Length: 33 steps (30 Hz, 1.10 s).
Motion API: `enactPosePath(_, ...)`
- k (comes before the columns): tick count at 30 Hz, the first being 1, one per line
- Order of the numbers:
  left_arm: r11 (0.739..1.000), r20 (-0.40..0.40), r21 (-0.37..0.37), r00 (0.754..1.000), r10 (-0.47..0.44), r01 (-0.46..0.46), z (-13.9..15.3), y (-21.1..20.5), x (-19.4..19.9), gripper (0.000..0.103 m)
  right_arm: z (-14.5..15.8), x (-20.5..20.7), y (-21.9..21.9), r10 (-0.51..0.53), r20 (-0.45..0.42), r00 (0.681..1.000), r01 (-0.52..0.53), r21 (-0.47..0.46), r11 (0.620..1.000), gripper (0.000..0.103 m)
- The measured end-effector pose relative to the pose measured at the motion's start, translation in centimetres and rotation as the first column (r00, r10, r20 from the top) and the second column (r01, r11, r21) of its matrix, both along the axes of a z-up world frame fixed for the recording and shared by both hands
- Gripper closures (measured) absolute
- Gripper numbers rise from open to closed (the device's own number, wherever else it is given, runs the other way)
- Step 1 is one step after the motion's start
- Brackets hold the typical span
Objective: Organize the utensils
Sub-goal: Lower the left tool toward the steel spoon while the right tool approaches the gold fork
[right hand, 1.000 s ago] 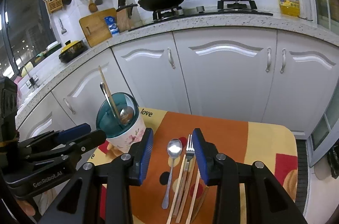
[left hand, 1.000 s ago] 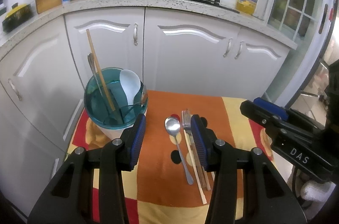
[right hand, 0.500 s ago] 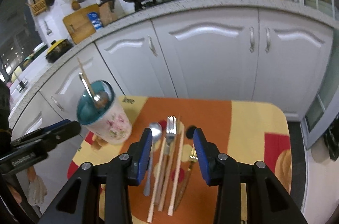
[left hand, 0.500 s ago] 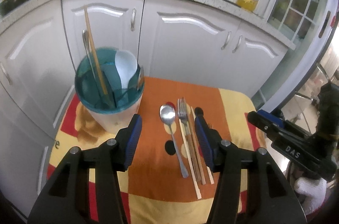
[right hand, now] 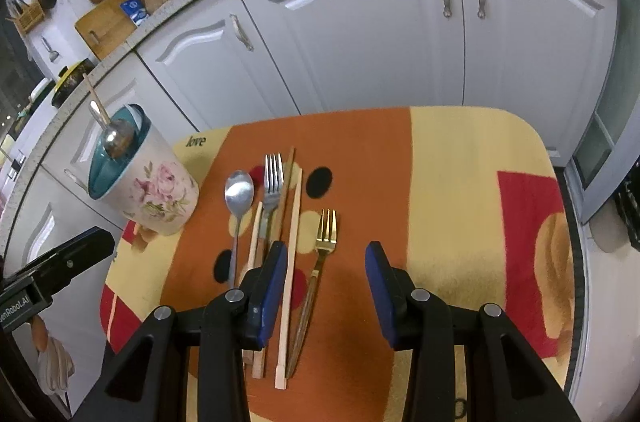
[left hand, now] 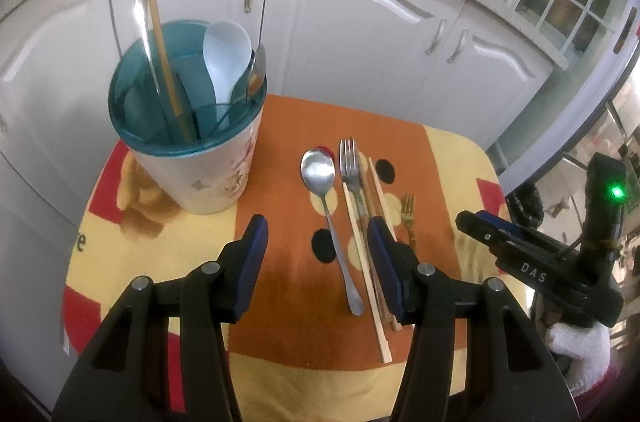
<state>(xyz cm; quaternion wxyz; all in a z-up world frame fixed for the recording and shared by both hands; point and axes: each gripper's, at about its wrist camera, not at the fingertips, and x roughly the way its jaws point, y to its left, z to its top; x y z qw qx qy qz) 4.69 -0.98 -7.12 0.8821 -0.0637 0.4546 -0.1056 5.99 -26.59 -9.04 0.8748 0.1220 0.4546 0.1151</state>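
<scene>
On the orange-and-yellow cloth (right hand: 452,182), both grippers have dropped lower. The right gripper (right hand: 326,282), fingers spread, now straddles the small gold fork (right hand: 326,228); the left gripper (left hand: 316,254), also spread, brackets the steel spoon (left hand: 320,174). Pickup for the floral holder (right hand: 156,194) looks imminent.

Readable text on grippers and cloth

The right gripper (left hand: 532,264) body, at 4 o'clock in the left wrist view, reads "DAS"; the left gripper (right hand: 56,268), at 8 o'clock in the right wrist view, reads "enRobot.AI", cut off; the cloth (right hand: 448,182) shows "love" at 10 o'clock.
</scene>
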Motion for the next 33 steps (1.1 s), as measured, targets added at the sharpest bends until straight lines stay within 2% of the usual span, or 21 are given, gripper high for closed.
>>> enactPosePath(21,1.0,-0.066,0.027,0.998,0.016,-0.014,-3.2,-0.5,1.7,0.052,-1.4,0.6,0.9,0.024,-0.031,0.999,-0.024,-0.002,1.0,0.064)
enactPosePath(29,0.998,-0.12,-0.017,0.991,0.057,-0.06,-5.8,-1.1,4.2,0.052,-1.7,0.9,0.8,0.027,-0.032,0.999,-0.027,0.012,1.0,0.064)
enactPosePath(33,0.995,-0.112,0.001,0.989,0.095,-0.095,-6.8,-1.8,5.2,0.052,-2.0,1.2,0.6,0.028,-0.034,0.999,-0.027,0.023,0.999,0.064)
